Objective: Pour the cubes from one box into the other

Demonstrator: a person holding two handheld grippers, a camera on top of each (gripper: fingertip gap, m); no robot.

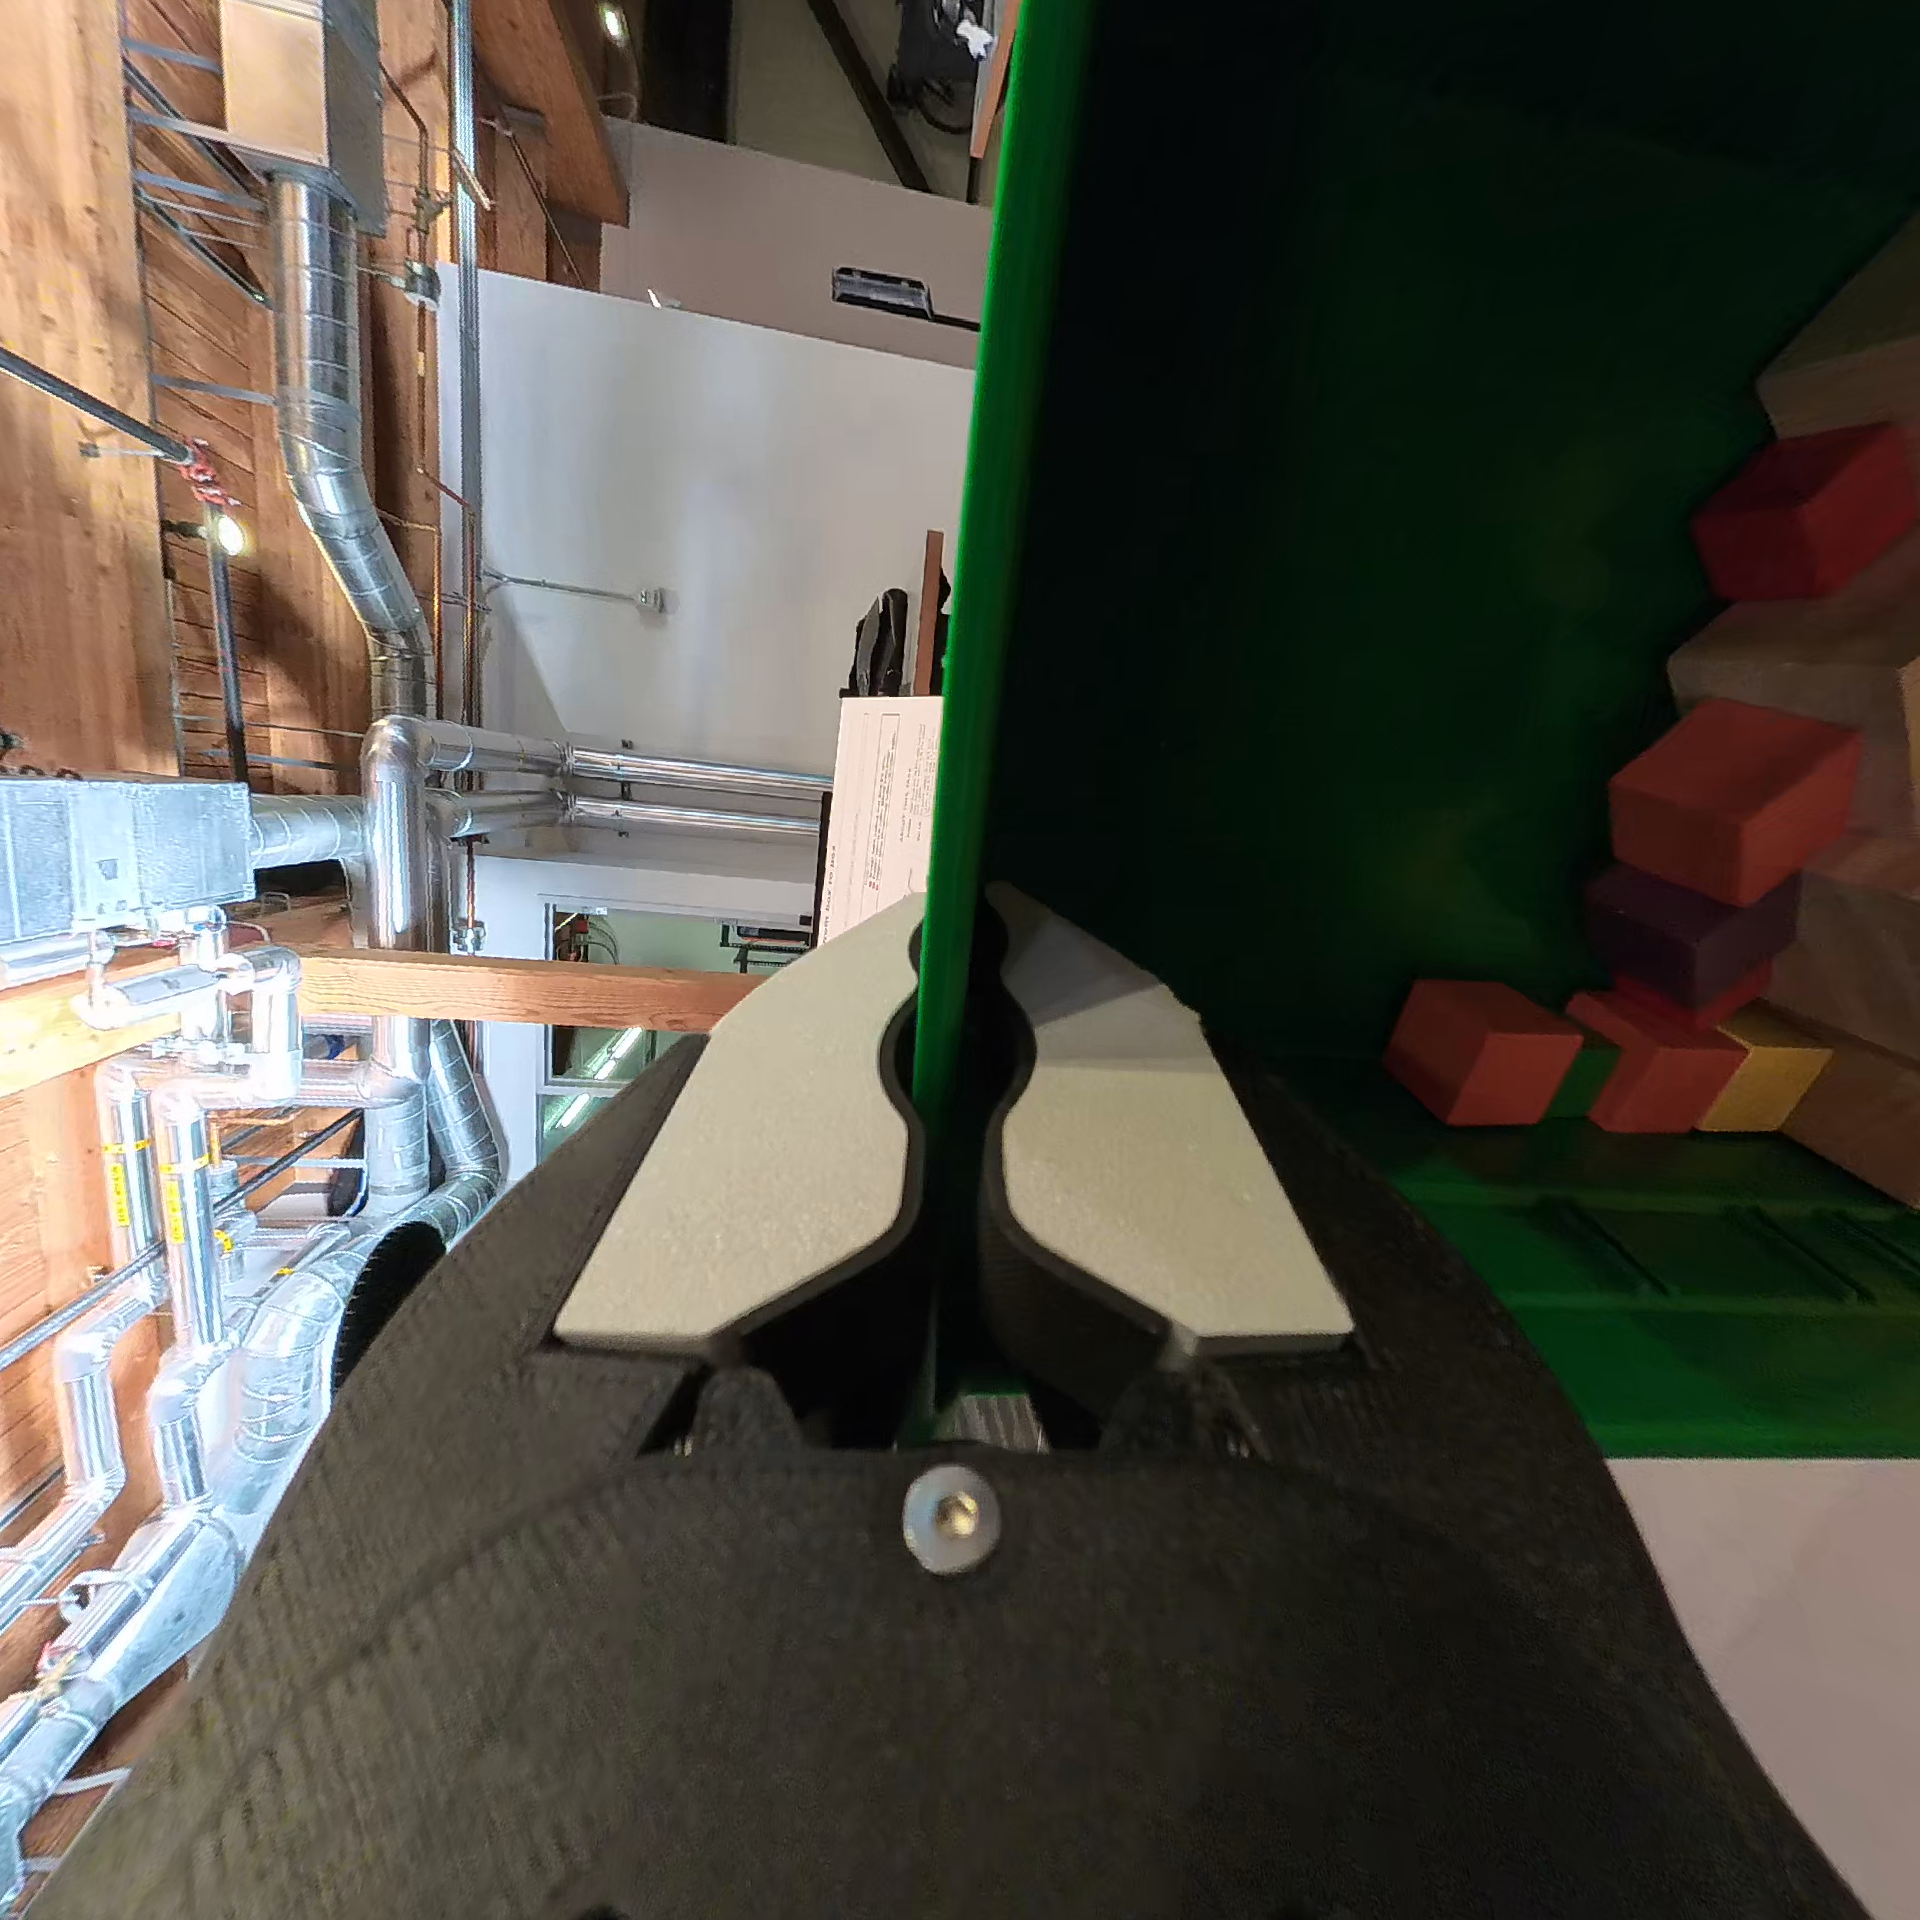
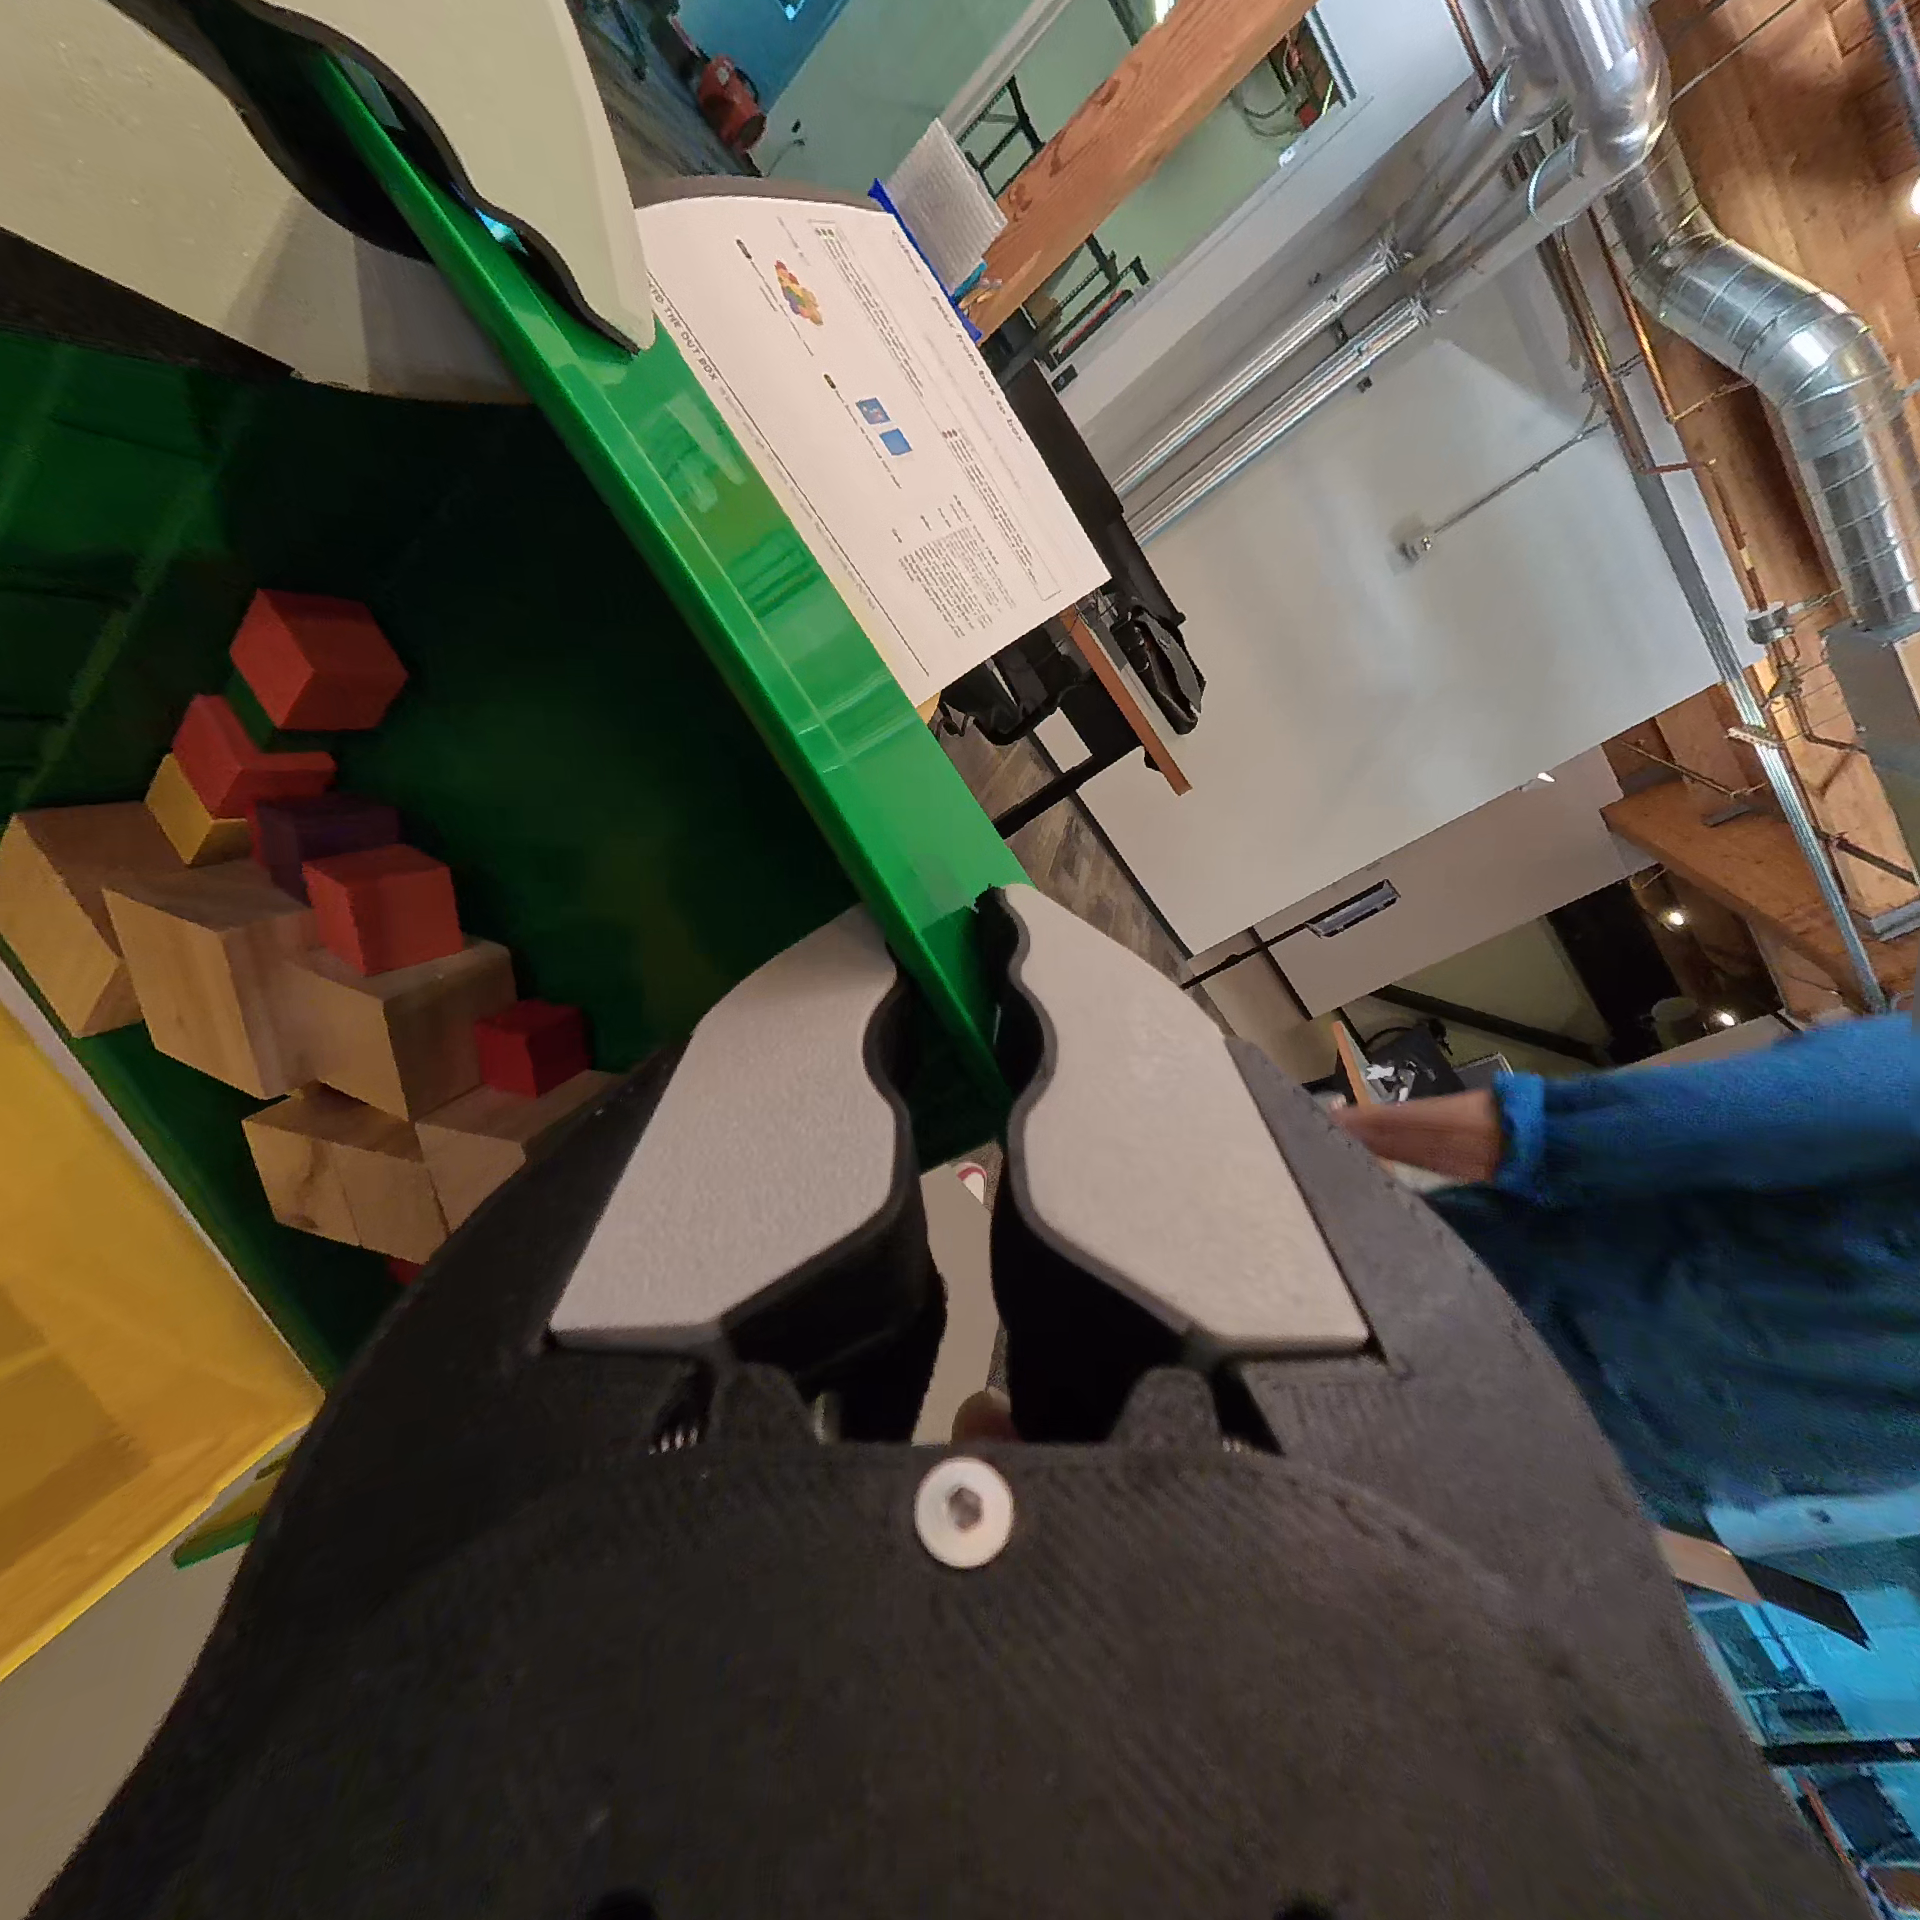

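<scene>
Both grippers, left (image 1: 956,997) and right (image 2: 951,997), have jaws clamped on the green box (image 2: 748,582) wall, tipping it; cubes (image 2: 343,935) piled toward the yellow box (image 2: 94,1299), apparently none poured yet

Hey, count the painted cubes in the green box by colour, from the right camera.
Red cubes: 4
Yellow cube: 1
Purple cube: 1
Total: 6 clear; a possible green one is lost against the green box.
</scene>
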